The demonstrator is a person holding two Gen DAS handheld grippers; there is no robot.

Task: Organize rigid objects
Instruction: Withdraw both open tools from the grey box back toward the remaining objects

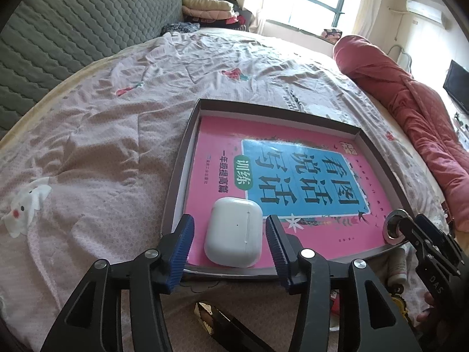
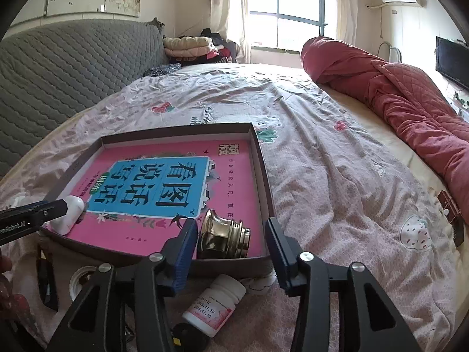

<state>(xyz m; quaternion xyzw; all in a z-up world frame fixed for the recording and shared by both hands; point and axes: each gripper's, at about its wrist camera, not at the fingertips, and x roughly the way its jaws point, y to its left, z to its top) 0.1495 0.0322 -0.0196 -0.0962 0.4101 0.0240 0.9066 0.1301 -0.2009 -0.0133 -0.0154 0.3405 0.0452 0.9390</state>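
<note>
Nearest, on the pink bedspread [image 2: 337, 176] in front of the tray, lay a white pill bottle [image 2: 214, 305] on its side, with a dark flat object [image 2: 47, 281] beside it to the left. Just beyond, the left gripper [image 1: 230, 234] had its blue pads standing apart on either side of the white earbud case [image 1: 233, 231], with a gap on both sides; the case rested on the pink book [image 1: 293, 158] at the tray's near left corner. Likewise the right gripper [image 2: 231, 240] stood parted around a brass fitting [image 2: 224, 234], which lay on its side in the near right corner, clear of both pads. The shallow brown tray [image 2: 263, 170] held the book flat. Farther back were a rolled red quilt [image 2: 410, 94], a grey quilted headboard [image 2: 58, 76] and a bright window [image 2: 287, 8].
</note>
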